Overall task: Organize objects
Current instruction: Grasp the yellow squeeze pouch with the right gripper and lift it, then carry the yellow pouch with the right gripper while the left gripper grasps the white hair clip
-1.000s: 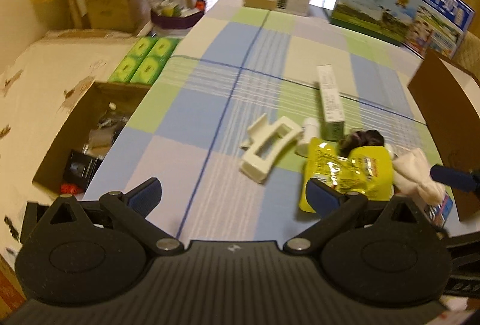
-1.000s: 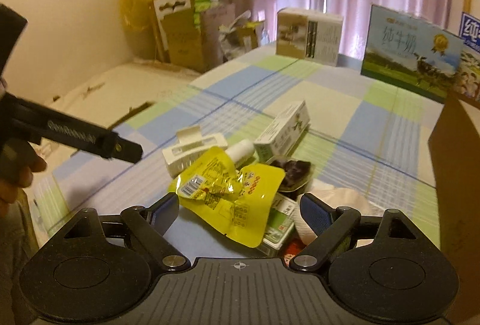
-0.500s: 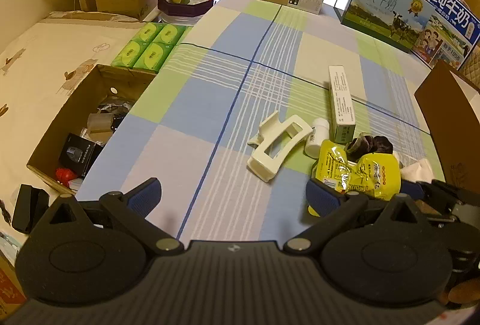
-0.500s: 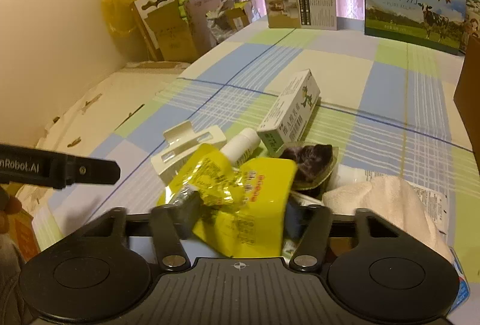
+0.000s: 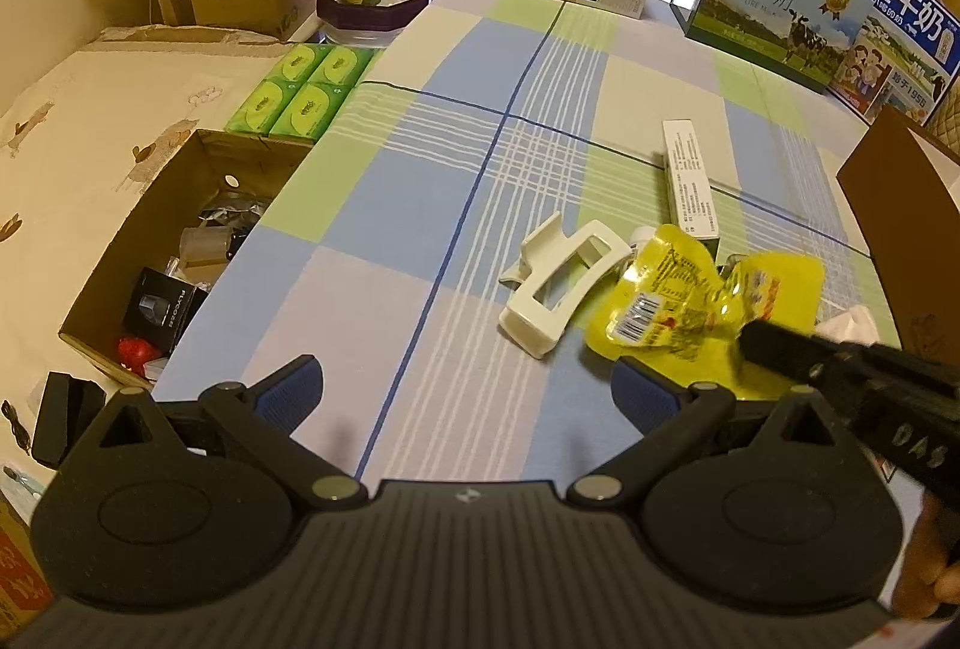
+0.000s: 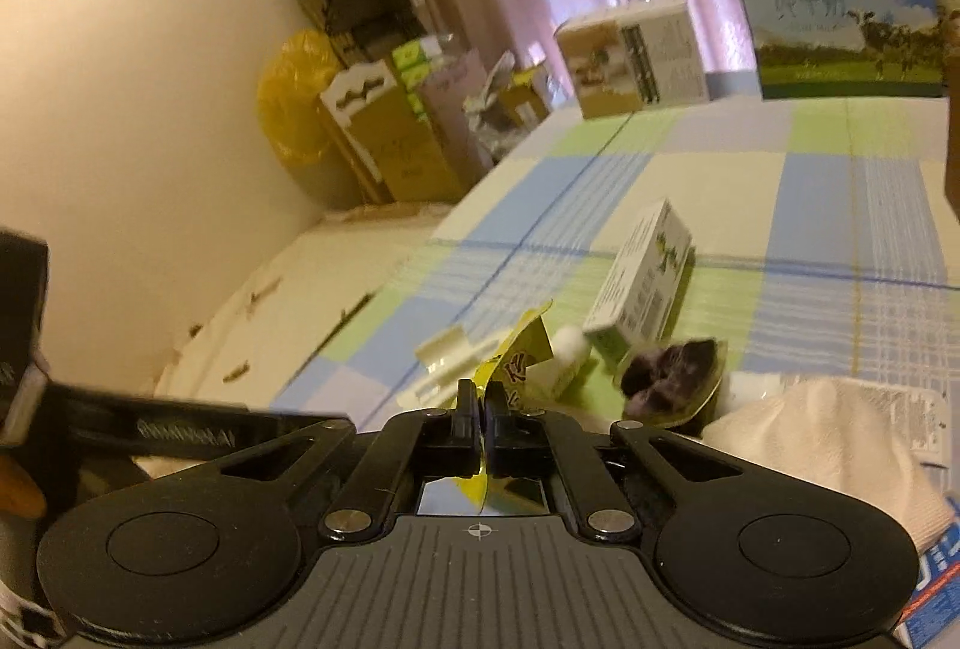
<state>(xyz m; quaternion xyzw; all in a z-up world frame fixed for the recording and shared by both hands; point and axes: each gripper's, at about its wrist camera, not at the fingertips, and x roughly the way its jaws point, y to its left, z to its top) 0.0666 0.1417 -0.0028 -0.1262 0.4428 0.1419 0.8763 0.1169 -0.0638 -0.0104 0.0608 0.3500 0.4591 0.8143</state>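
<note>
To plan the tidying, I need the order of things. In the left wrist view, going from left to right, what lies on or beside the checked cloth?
Open cardboard box → white hair clip → yellow pouch held by the right gripper → brown cardboard flap.

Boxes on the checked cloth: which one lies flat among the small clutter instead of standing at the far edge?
The slim white carton, lying flat beside the yellow pouch; the others stand upright.

Glossy foil pouch (image 5: 690,307); matt plastic clip (image 5: 558,289); woven cloth (image 5: 420,205).
</note>
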